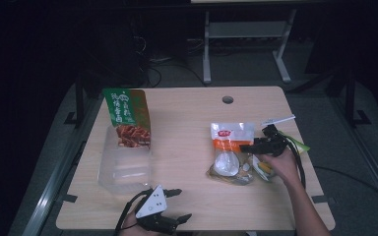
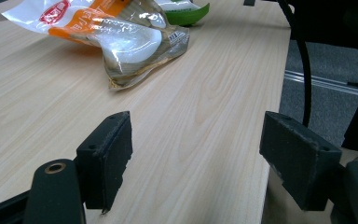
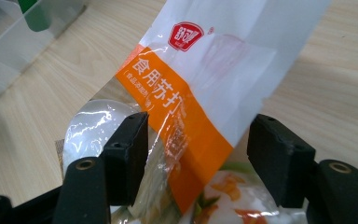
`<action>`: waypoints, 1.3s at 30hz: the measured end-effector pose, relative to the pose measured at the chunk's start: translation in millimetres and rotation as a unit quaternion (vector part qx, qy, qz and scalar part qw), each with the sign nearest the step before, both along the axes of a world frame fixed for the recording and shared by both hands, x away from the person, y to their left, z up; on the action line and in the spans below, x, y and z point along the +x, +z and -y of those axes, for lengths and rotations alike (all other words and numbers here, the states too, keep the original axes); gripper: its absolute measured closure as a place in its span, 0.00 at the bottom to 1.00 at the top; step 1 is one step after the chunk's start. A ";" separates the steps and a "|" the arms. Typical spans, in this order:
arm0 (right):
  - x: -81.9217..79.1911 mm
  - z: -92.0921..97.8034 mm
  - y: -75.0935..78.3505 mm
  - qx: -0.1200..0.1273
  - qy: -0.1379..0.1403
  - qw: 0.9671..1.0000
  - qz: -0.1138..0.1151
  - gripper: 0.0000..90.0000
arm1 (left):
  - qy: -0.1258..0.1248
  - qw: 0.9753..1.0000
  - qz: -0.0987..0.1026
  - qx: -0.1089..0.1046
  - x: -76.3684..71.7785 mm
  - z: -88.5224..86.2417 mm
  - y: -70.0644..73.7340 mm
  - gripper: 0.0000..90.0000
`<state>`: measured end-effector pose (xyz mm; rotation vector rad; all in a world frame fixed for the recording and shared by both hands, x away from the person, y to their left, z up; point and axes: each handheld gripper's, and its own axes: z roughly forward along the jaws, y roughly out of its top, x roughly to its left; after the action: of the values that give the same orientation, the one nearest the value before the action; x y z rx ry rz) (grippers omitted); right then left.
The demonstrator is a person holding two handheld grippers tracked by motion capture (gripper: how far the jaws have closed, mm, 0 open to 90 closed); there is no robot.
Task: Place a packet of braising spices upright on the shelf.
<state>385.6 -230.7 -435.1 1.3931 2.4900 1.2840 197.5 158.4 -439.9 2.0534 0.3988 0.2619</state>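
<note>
One wooden table (image 1: 187,123) carries four food packets: one white-and-orange bag (image 1: 232,135), one clear pouch (image 1: 229,167) with a white lump inside, one green-edged packet (image 1: 295,143) and one small packet with orange contents (image 1: 264,168). There is one clear plastic box (image 1: 125,164), holding one green snack bag (image 1: 127,115). Two grippers are counted: the left gripper (image 1: 179,204) and the right gripper (image 1: 253,146)

We are finding the soda pouch (image 3: 200,88) lying on the table (image 1: 187,128) directly ahead of the right gripper (image 3: 196,154), passing between its jaws. The clear tub (image 1: 125,164) is sitting beyond the left gripper (image 1: 174,204), the snack bag (image 1: 128,118) leaning at the tub's far end.
</note>
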 end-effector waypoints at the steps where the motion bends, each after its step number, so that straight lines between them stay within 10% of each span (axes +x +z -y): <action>1: 1.4 -1.6 -1.0 0.001 0.003 1.000 -0.004 0.44 | 0.000 1.000 0.000 -0.001 0.1 -0.2 0.1 0.28; 29: 1.0 -26.6 -0.1 -0.019 0.021 1.000 -0.002 0.99 | -0.002 1.000 0.001 -0.001 -1.0 0.9 0.3 0.28; 39: -4.6 -26.5 6.4 -0.002 0.029 0.999 0.014 1.00 | -0.002 1.000 0.000 0.000 -0.9 0.8 0.3 0.28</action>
<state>381.0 -204.3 -428.7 1.3020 2.5301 1.2973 196.6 157.6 -439.6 2.0534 0.3956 0.2599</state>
